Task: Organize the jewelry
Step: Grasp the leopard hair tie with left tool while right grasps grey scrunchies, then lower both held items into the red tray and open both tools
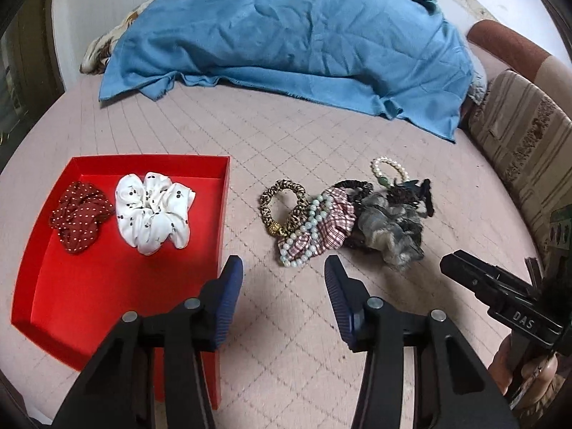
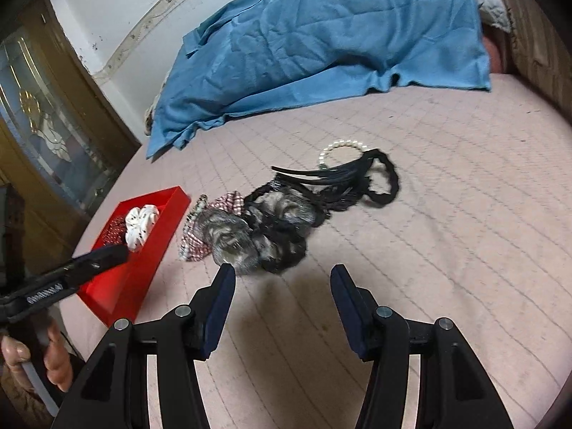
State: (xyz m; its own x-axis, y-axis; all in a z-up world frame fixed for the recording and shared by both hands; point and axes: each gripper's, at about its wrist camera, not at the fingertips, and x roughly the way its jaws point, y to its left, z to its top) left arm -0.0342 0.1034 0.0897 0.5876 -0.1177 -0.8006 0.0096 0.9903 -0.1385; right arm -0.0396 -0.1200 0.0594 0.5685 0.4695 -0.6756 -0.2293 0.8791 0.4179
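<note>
A red tray (image 1: 46,286) on the pink bed holds a dark red dotted scrunchie (image 1: 80,216) and a white scrunchie (image 1: 153,211). Right of it lies a pile: a leopard hair tie (image 1: 282,200), a pearl necklace (image 1: 307,228), a checked scrunchie (image 1: 334,223), a grey scrunchie (image 1: 389,232), a pearl bracelet (image 1: 389,168) and black hair ties (image 2: 384,178). My left gripper (image 1: 284,273) is open and empty, just short of the pile. My right gripper (image 2: 282,282) is open and empty, near the grey scrunchie (image 2: 232,236). The tray also shows in the right wrist view (image 2: 143,268).
A blue cloth (image 1: 286,35) covers a mound at the far side of the bed. A striped cushion (image 1: 518,132) lines the right edge. A wooden cabinet with glass (image 2: 43,125) stands to the left of the bed.
</note>
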